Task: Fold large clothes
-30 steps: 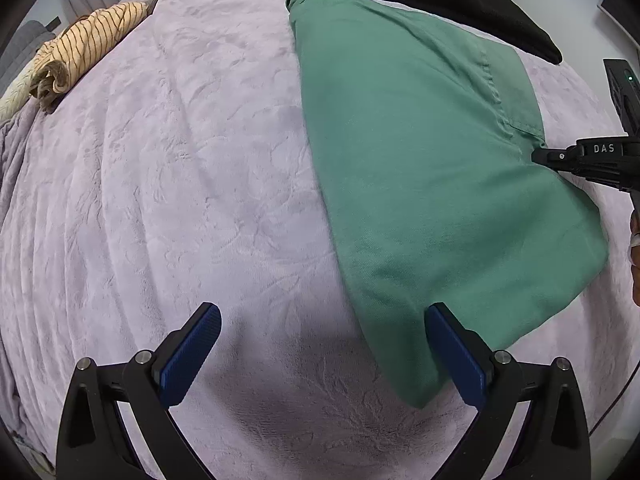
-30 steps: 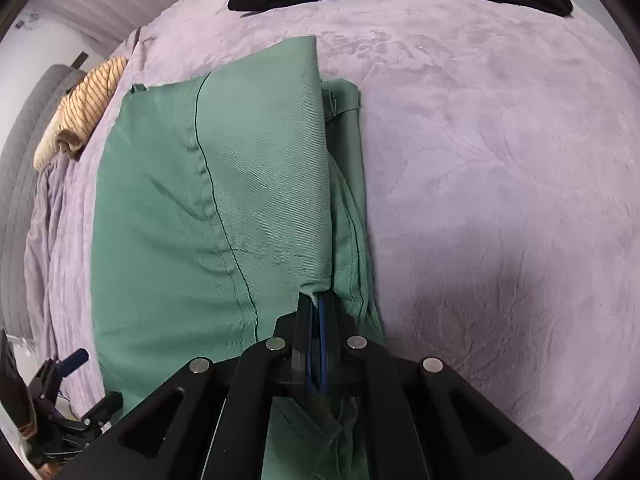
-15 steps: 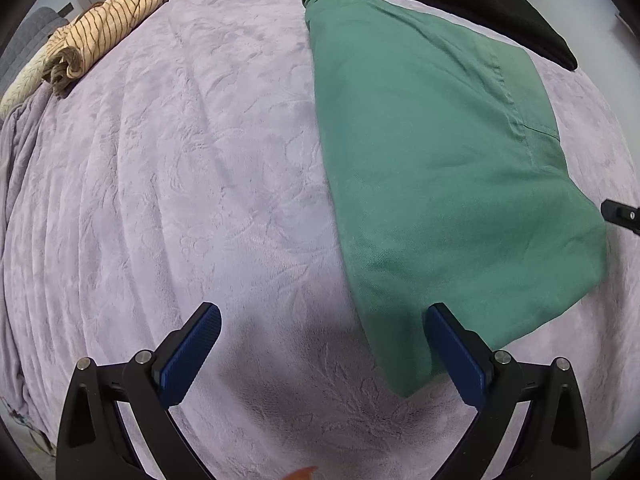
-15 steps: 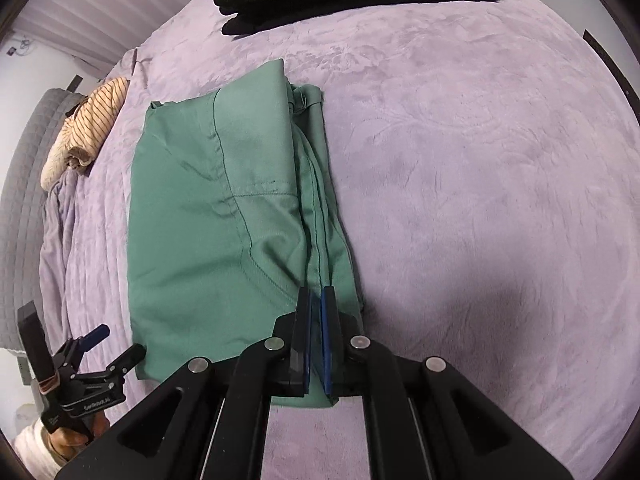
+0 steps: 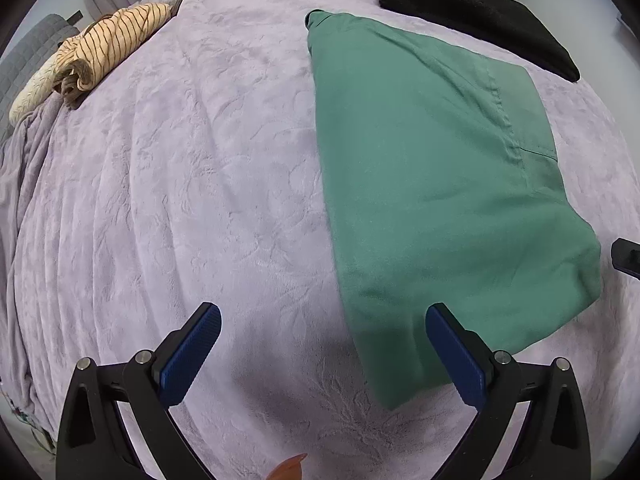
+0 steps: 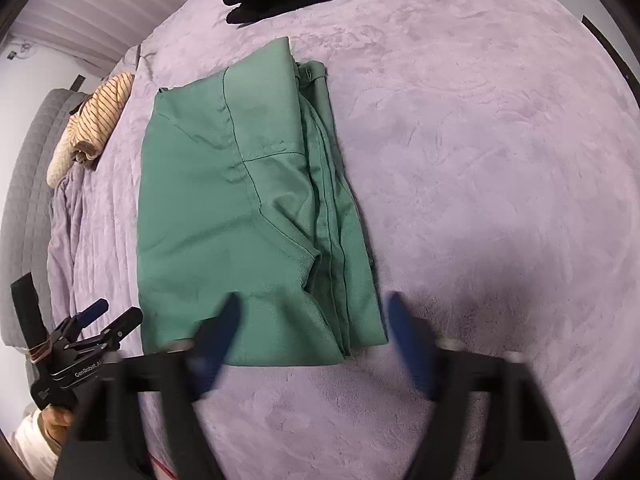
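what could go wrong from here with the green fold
The green garment has loose, uneven layers along its right edge; another fold may trap that bunching. The right gripper is open just off its near edge, so a shallow pinch may catch only the top layer. The left gripper is open, one finger over the near corner.

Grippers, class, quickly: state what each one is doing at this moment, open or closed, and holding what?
Left gripper: open, holding nothing, beside the green garment.
Right gripper: open though blurred, holding nothing, at the garment's near edge.

Bare blanket (image 5: pixel 180 200) left of green garment (image 5: pixel 432 184), black clothes (image 5: pixel 472 12) beyond
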Action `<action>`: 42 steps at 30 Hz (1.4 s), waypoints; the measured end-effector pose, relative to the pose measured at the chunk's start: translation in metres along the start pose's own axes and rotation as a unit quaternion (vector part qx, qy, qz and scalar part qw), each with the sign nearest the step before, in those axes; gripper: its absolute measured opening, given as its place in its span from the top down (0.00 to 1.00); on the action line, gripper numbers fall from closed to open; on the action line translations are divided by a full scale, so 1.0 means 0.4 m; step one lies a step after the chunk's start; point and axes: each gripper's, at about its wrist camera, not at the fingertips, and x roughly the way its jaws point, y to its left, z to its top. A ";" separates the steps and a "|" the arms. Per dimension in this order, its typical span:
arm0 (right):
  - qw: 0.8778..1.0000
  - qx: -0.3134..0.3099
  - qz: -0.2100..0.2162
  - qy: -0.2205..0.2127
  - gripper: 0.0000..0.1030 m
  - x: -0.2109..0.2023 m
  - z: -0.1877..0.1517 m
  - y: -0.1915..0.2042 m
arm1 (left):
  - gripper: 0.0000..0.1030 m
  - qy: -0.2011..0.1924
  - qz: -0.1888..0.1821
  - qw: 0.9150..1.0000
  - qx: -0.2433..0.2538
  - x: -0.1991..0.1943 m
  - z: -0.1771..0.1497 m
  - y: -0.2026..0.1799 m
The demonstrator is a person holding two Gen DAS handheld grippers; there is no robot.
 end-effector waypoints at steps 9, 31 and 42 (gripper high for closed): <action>0.999 -0.019 0.012 -0.023 0.00 -0.009 0.021 0.021 | 0.00 0.037 -0.006 0.999 -0.001 0.040 0.008 -0.007; 0.995 0.016 0.093 0.033 0.00 0.078 0.128 -0.050 | 0.00 0.031 -0.046 0.998 -0.023 0.091 0.094 0.027; 0.990 0.012 0.137 0.043 0.00 0.163 0.239 -0.060 | 0.00 0.032 -0.107 0.993 -0.044 0.138 0.139 0.021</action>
